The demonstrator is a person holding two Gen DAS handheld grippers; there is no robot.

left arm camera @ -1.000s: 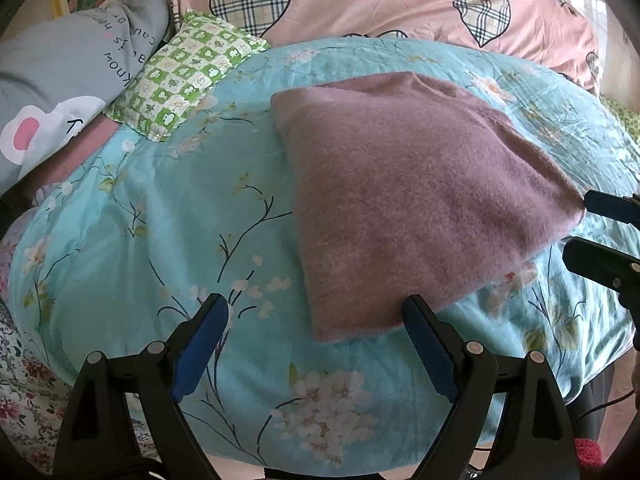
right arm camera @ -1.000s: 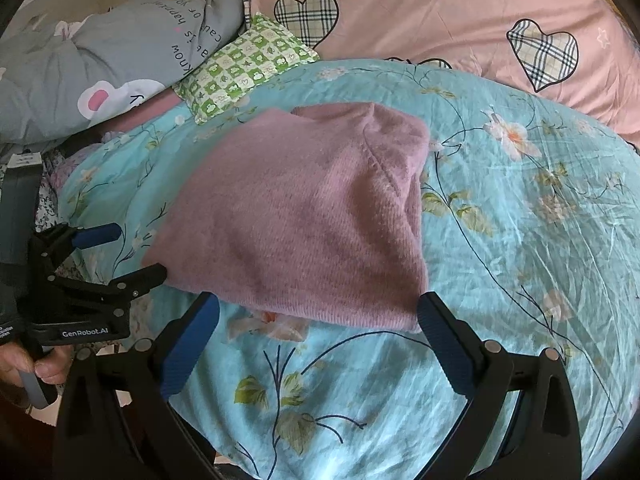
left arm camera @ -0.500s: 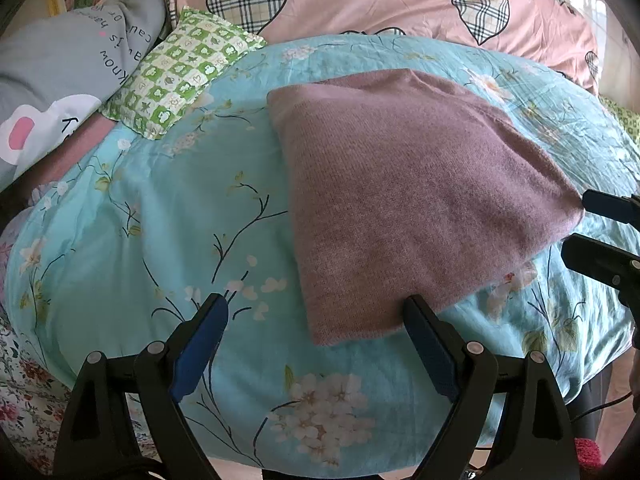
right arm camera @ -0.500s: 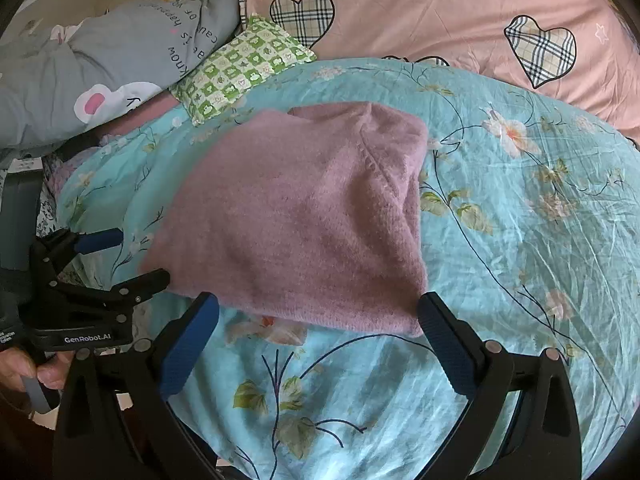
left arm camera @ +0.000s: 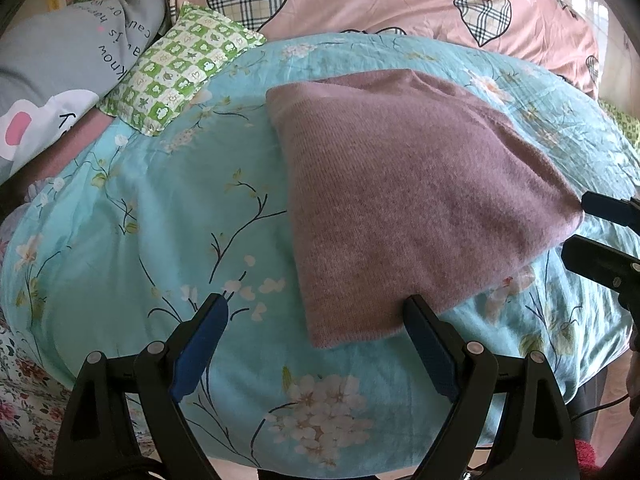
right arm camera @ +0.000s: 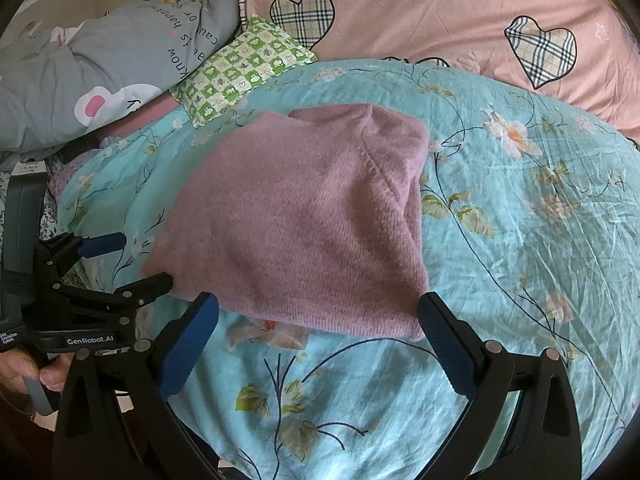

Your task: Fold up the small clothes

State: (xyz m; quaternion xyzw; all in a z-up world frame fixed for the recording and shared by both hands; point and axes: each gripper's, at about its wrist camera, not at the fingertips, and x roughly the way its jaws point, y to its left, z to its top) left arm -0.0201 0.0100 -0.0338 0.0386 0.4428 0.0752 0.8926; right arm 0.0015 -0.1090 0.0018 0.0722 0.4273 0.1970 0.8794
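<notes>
Nothing much shifted since a second ago: the turquoise floral duvet (left arm camera: 132, 216) lay spread, the folded mauve sweater (left arm camera: 408, 192) sat flat on it, and the left gripper (left arm camera: 316, 316) and right gripper (right arm camera: 318, 312) hovered at its near corners, fingers spread wide, apparently touching nothing.

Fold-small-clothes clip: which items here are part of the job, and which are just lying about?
Job: mauve knit garment, left gripper, right gripper.
Lying about: green checked pillow, grey printed bedding, pink heart quilt, teal floral cover.
</notes>
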